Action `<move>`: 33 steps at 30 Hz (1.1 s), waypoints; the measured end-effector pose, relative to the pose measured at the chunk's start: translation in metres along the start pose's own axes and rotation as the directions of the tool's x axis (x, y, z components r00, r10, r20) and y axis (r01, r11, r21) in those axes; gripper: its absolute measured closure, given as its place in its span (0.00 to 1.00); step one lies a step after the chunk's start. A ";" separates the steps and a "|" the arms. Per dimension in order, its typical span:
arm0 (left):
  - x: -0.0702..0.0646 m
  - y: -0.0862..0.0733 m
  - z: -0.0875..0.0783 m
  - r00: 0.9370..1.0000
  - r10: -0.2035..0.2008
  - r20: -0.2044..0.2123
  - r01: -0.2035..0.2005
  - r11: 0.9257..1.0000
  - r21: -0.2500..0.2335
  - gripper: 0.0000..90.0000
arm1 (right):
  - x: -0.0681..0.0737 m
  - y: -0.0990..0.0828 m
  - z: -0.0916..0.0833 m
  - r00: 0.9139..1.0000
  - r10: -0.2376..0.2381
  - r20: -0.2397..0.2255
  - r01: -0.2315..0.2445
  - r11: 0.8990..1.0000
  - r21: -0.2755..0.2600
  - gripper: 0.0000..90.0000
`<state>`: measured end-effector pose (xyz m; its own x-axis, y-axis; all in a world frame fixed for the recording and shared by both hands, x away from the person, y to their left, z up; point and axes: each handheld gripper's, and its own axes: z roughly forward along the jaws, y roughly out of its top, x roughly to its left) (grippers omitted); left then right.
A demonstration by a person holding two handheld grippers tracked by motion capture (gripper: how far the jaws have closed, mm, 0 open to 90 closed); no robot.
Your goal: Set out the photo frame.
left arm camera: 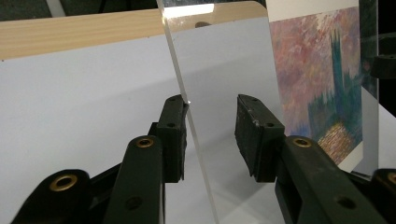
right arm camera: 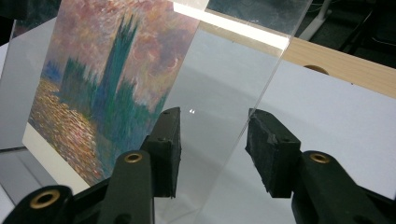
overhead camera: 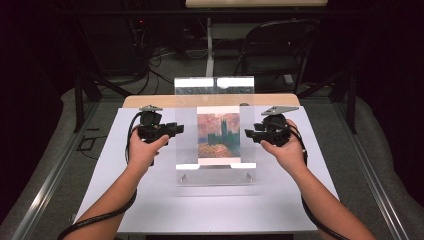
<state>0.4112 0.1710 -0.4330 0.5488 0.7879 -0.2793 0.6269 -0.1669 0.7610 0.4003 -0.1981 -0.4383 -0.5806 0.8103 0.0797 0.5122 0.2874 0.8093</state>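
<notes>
Clear acrylic frame [overhead camera: 215,135] with painting print [overhead camera: 218,135]: upright mid-desk [overhead camera: 150,200], stiff, slick, scratch-prone, looks light | grip bare side margins | left tool [overhead camera: 178,128] half-open, frame's left edge between jaws, one pad touching | right tool [overhead camera: 248,134] half-open astride right edge, not clamped.

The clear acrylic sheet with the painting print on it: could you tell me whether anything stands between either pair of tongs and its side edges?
Nothing visible does. The left tongs already straddle the acrylic sheet at one side edge, which lies by one pad; the right tongs straddle the opposite edge. The painting print sits mid-sheet, clear of both.
</notes>
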 end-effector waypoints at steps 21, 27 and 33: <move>-0.023 -0.024 -0.043 0.994 0.100 0.040 -0.099 0.995 -0.031 0.82 | 0.022 -0.015 -0.045 0.998 -0.065 -0.020 0.065 0.998 -0.019 0.78; -0.027 -0.031 -0.051 0.992 0.104 0.068 -0.102 0.994 -0.037 0.83 | 0.026 -0.019 -0.054 0.997 -0.072 -0.041 0.072 0.997 -0.020 0.81; -0.032 -0.039 -0.059 0.990 0.114 0.088 -0.111 0.993 -0.037 0.83 | 0.030 -0.025 -0.062 0.995 -0.077 -0.061 0.076 0.997 -0.023 0.81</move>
<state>0.3370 0.1875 -0.4190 0.6633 0.7085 -0.2409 0.5411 -0.2317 0.8084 0.3312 -0.2126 -0.4202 -0.6560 0.7529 0.0528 0.4522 0.3361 0.8261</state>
